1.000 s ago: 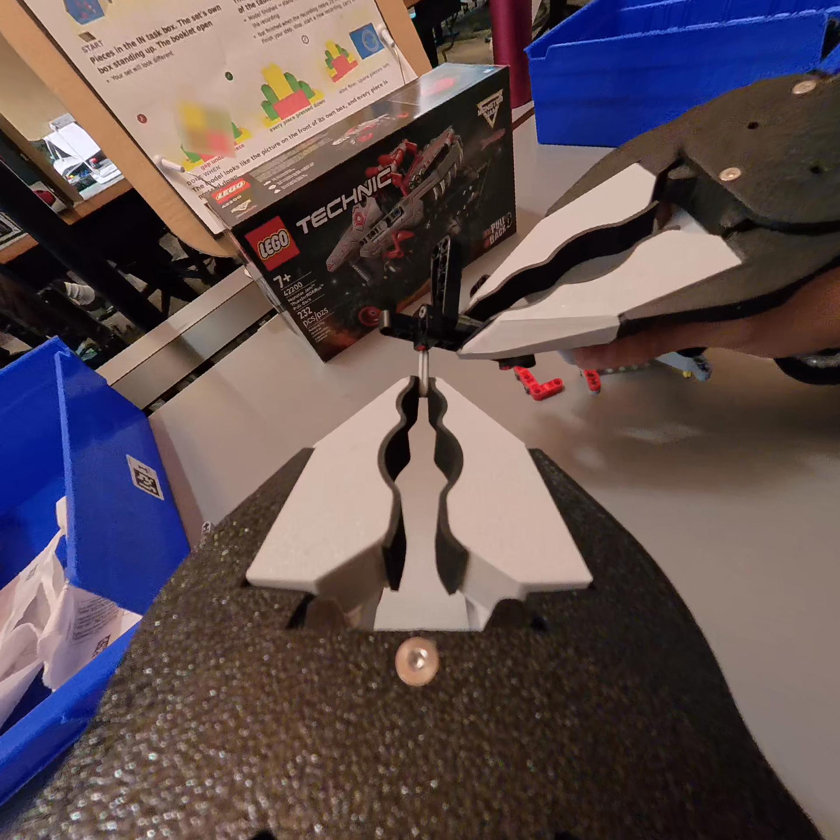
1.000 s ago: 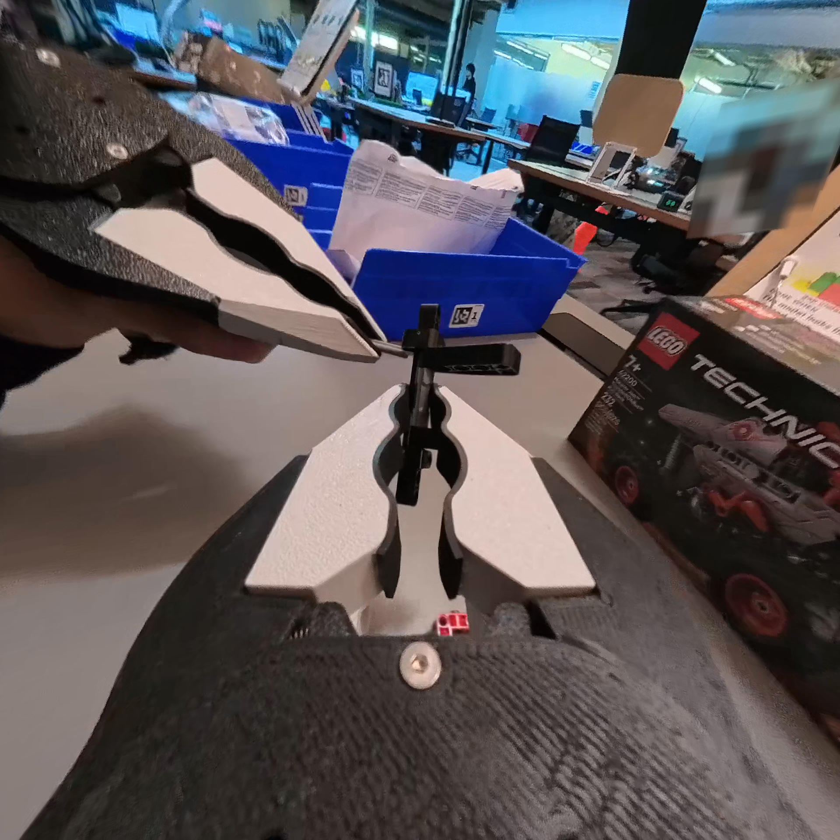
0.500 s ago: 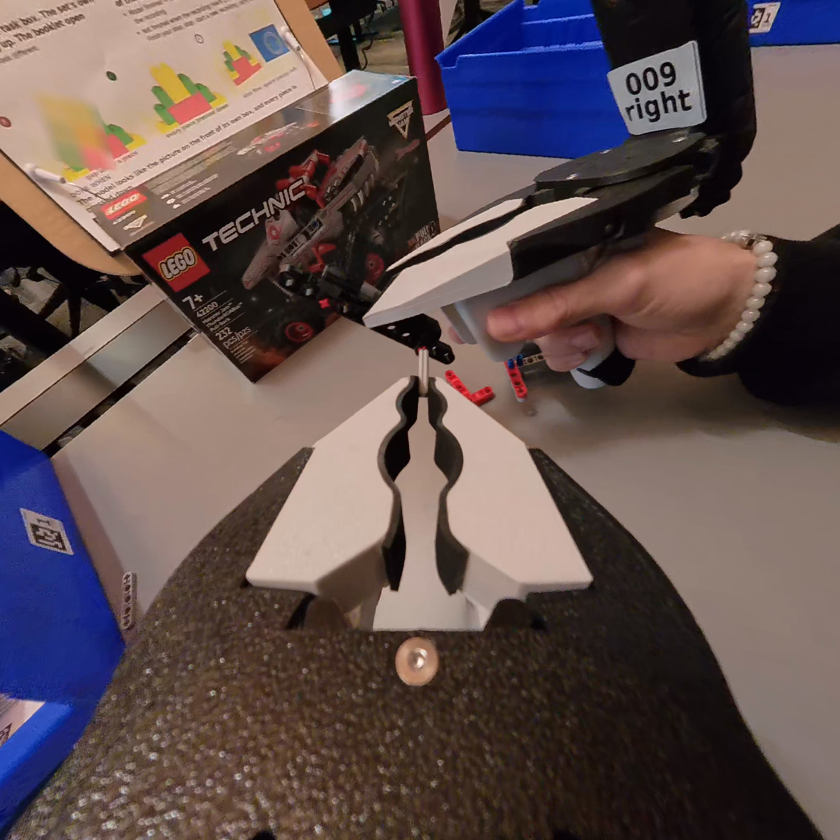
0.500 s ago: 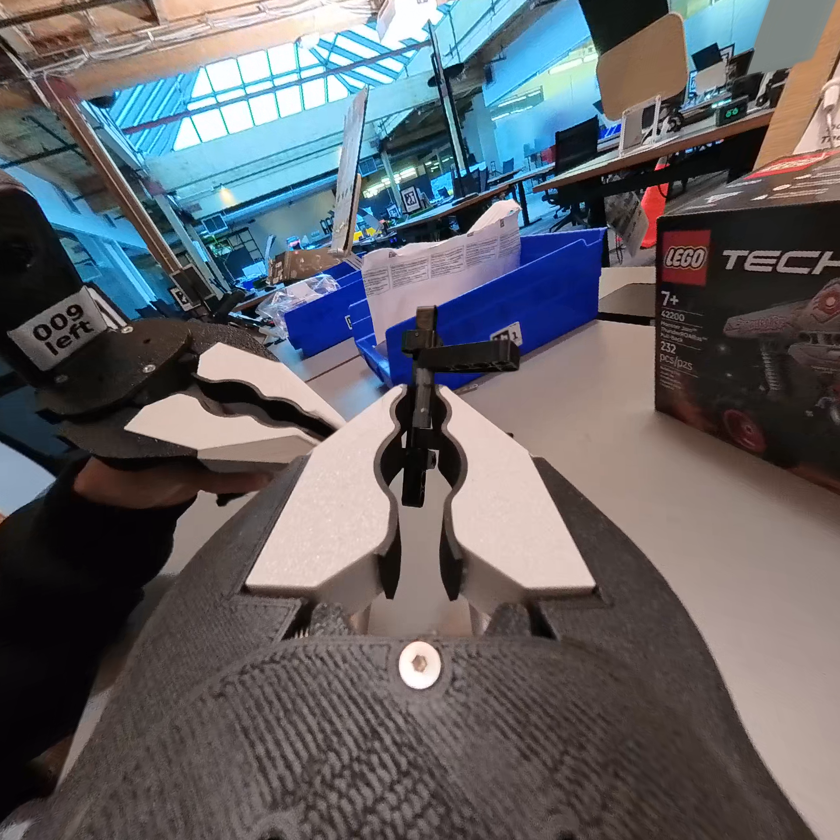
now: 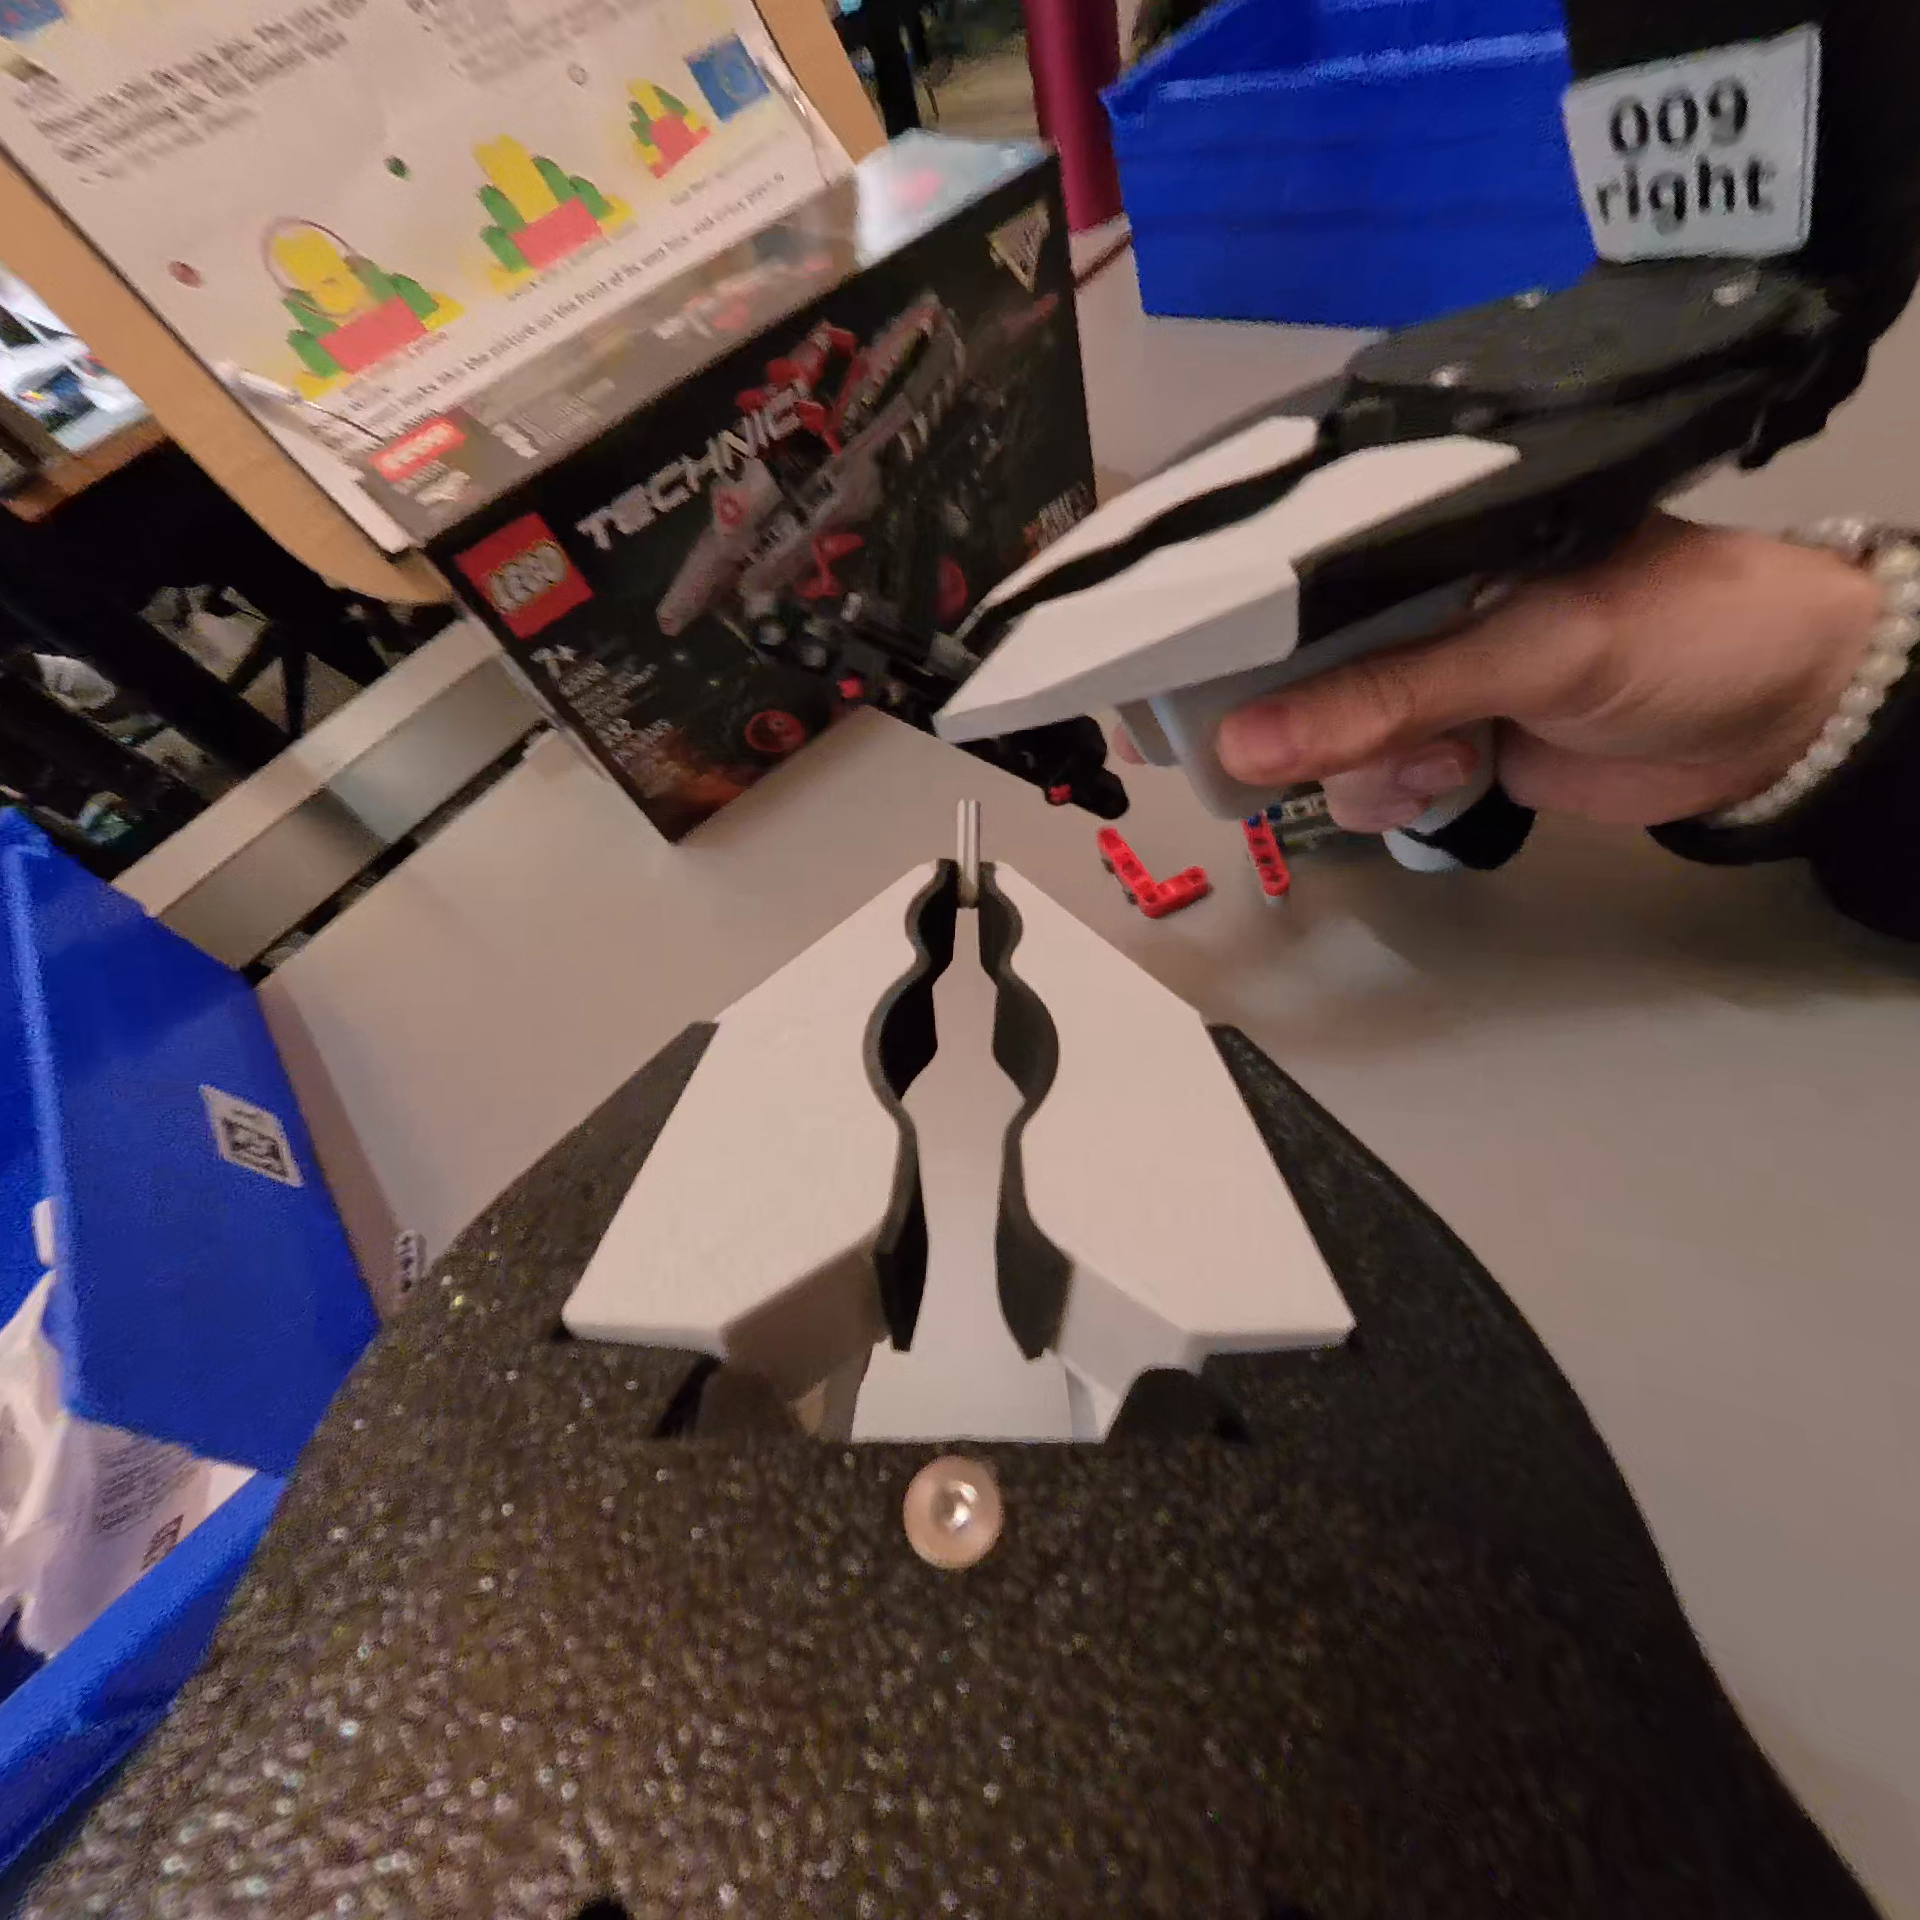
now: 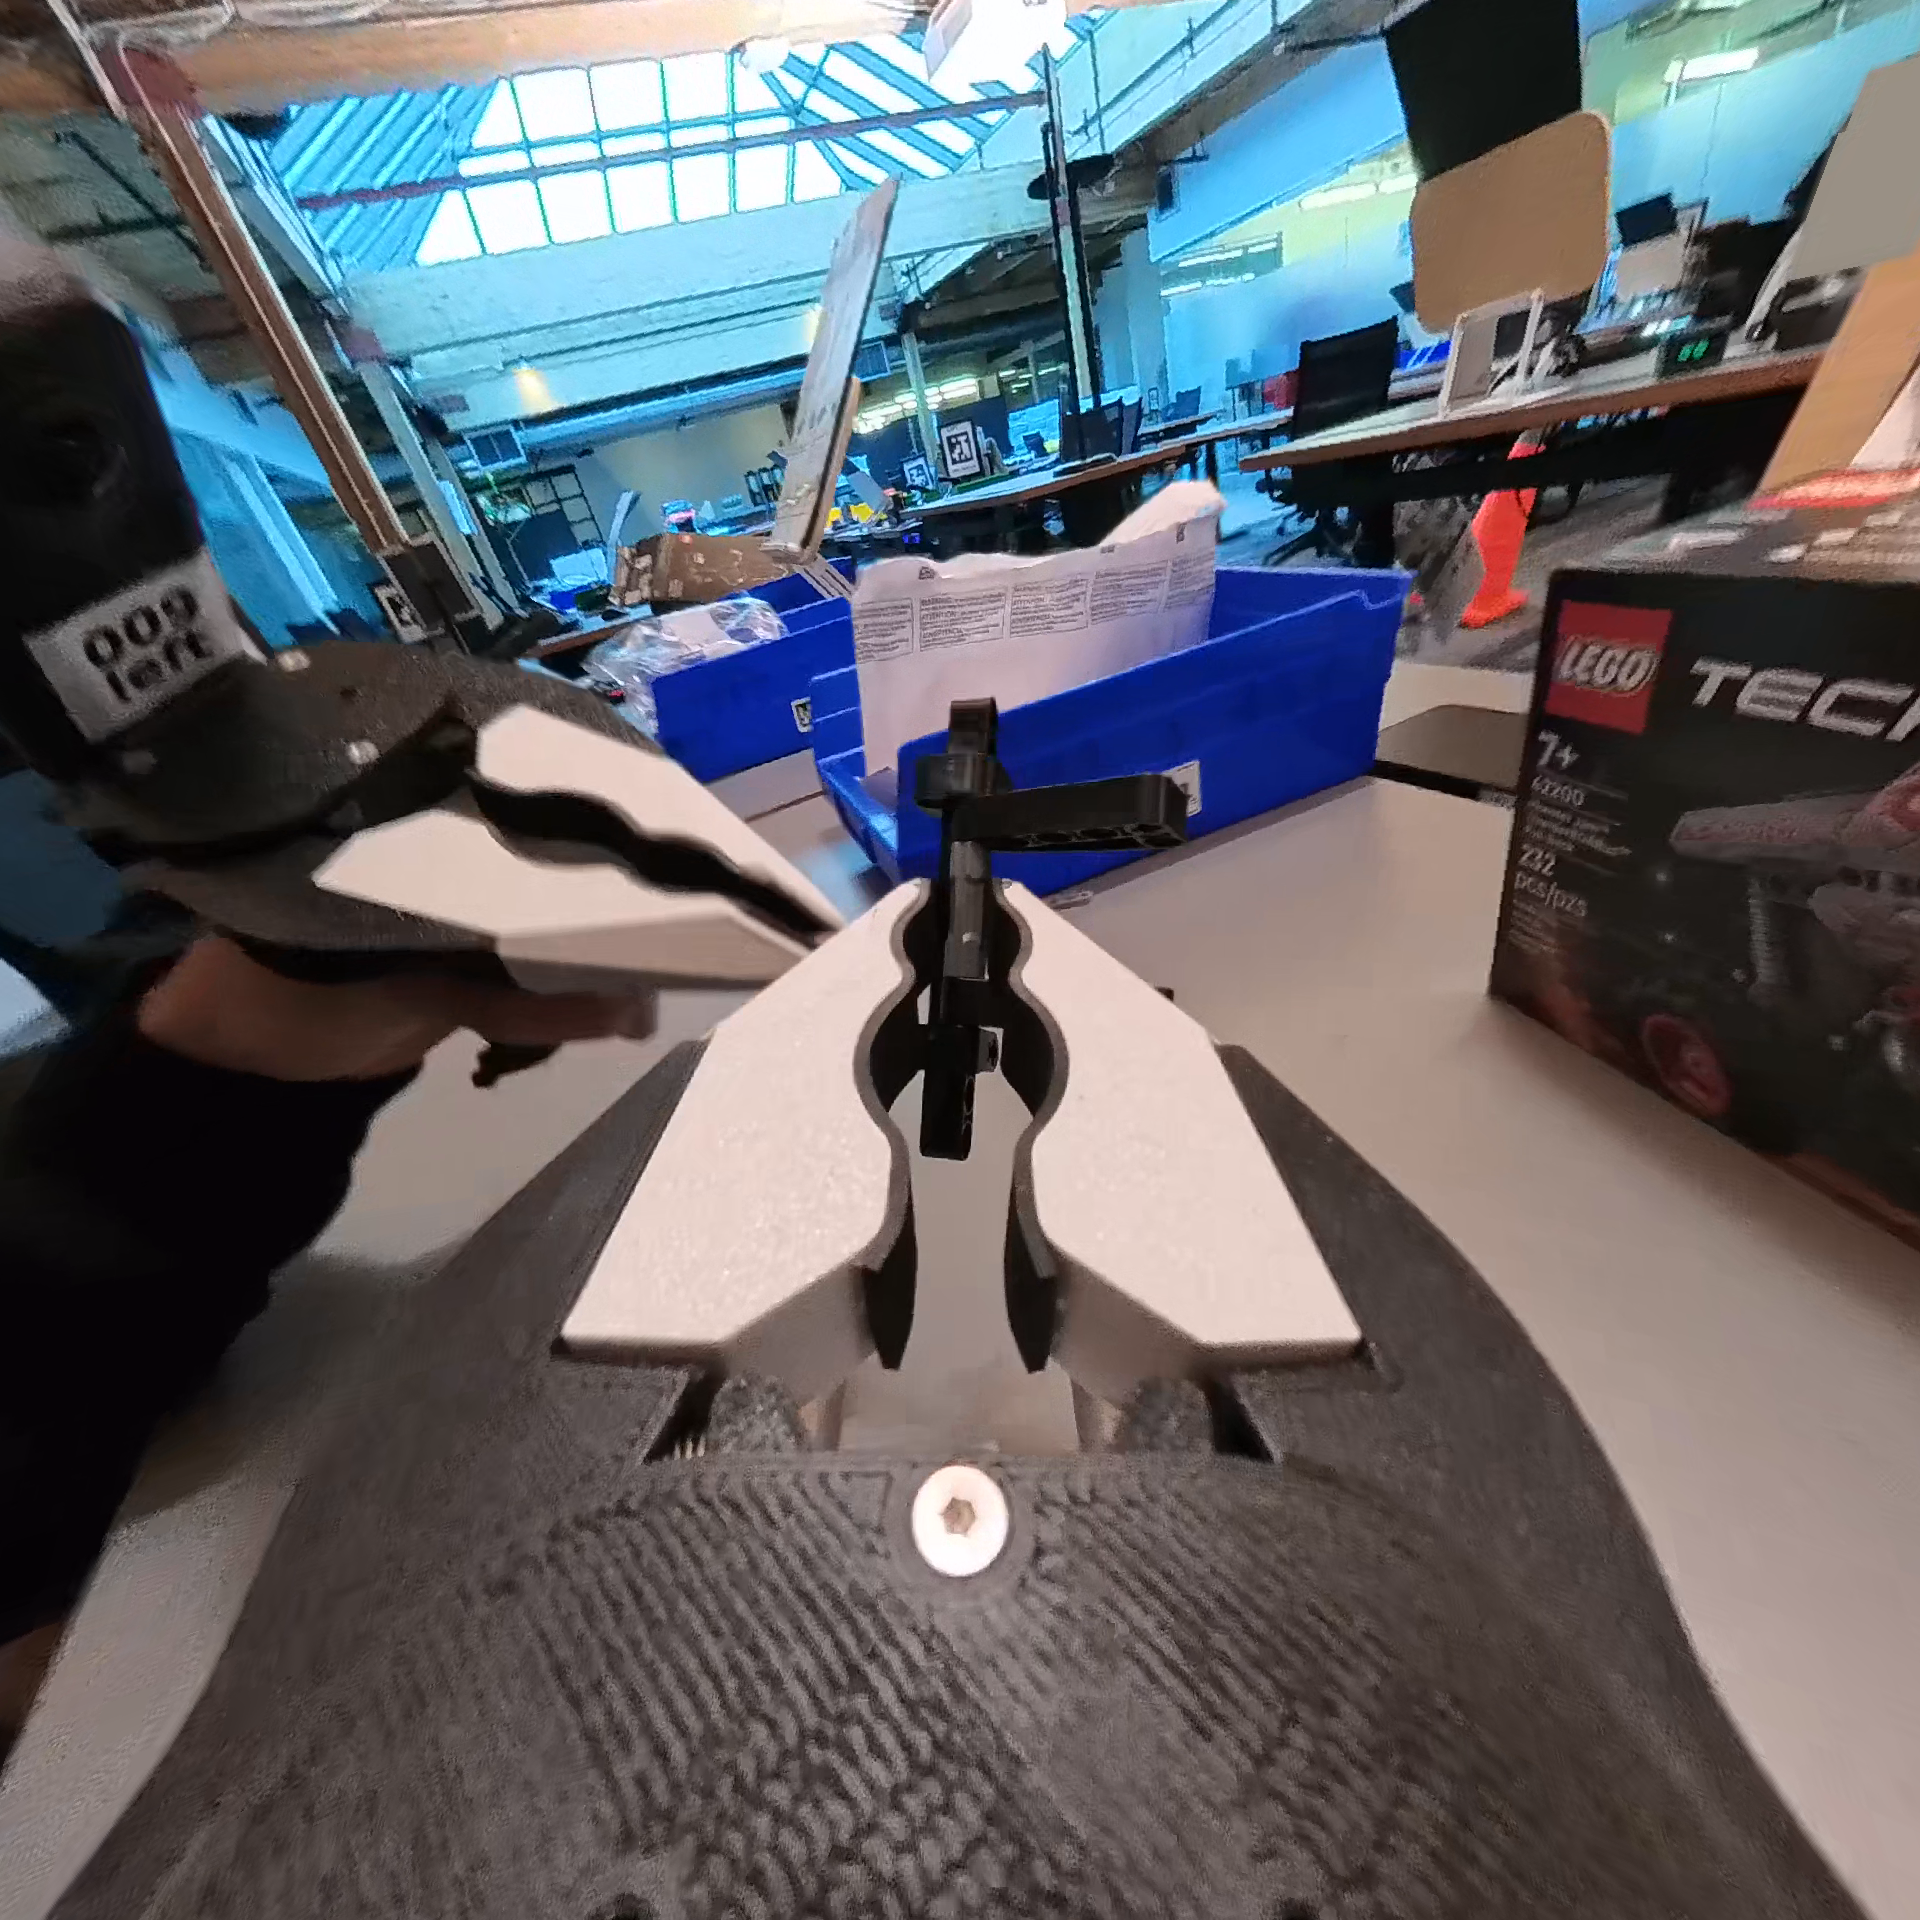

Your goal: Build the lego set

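Note:
My left gripper (image 5: 968,883) is shut on a thin grey axle (image 5: 968,836) that sticks up from its tips. My right gripper (image 6: 961,904) is shut on a black beam assembly (image 6: 961,935) with a black crossbeam (image 6: 1081,821) at its top. In the left wrist view the right gripper (image 5: 961,717) hangs just above and right of the axle, with the black assembly (image 5: 1070,764) under its tip, a small gap from the axle. In the right wrist view the left gripper (image 6: 826,930) comes in from the left, its tip beside my fingers.
The set's black box (image 5: 790,561) stands at the table's back, also at the right in the right wrist view (image 6: 1714,831). Red loose pieces (image 5: 1158,878) lie on the grey table (image 5: 1558,1143). Blue bins sit left (image 5: 156,1143) and far right (image 5: 1340,166). A blue bin with paper (image 6: 1091,717) stands ahead. The grippers are tip to tip, or close to it.
The axle and the black assembly were touching one second ago; now they are apart. The right gripper has lifted and tilted away, still holding the black assembly. The left gripper keeps the axle.

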